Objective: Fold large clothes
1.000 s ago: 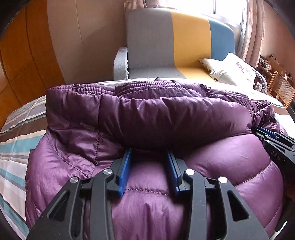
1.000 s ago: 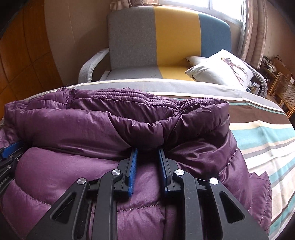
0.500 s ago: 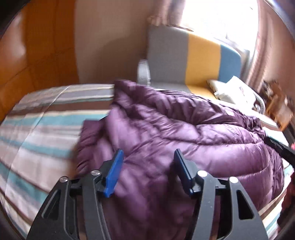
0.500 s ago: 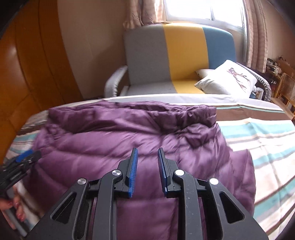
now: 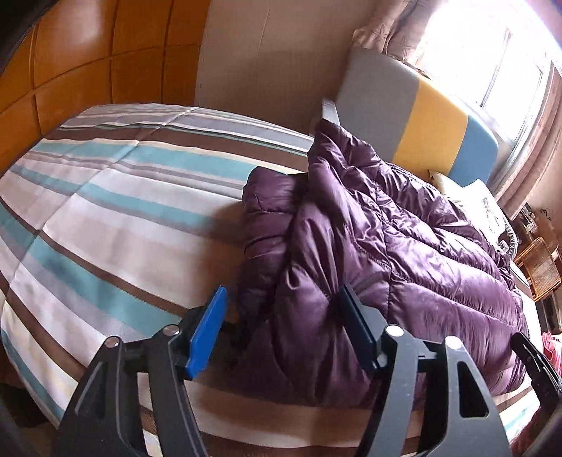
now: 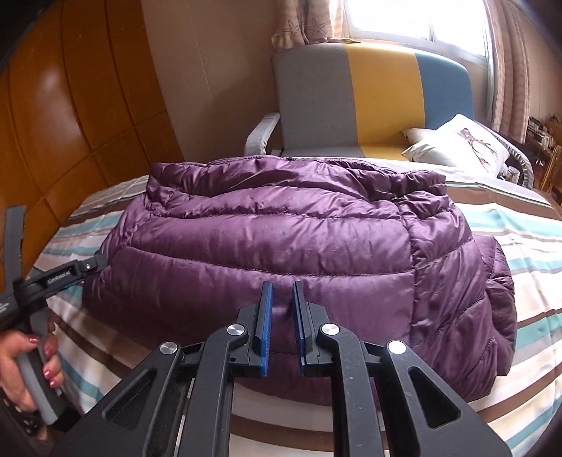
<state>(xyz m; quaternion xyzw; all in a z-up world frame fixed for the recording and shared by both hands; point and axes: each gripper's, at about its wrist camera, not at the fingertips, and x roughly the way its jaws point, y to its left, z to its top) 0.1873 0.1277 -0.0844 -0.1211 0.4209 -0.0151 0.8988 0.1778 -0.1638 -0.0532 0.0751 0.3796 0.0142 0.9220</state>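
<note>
Both grippers having released and backed off, left gripper (image 5: 281, 327) is spreading wide beside the purple down jacket (image 6: 291, 239) on the bed (image 6: 509, 225), right gripper (image 6: 281, 316) hanging narrowly parted, empty, leaving the fold settling.

Striped bedspread (image 6: 509, 225) in teal, brown and white covers bed. Armchair (image 6: 368, 95) with grey, yellow and blue back panels stands beyond bed, under bright window (image 6: 414, 21). White pillow (image 6: 456, 147) rests on chair seat. Orange wood panelling (image 6: 70, 116) lines left wall.

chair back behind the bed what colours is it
The chair back has grey, yellow and blue vertical panels, clearest in the right wrist view.
</note>
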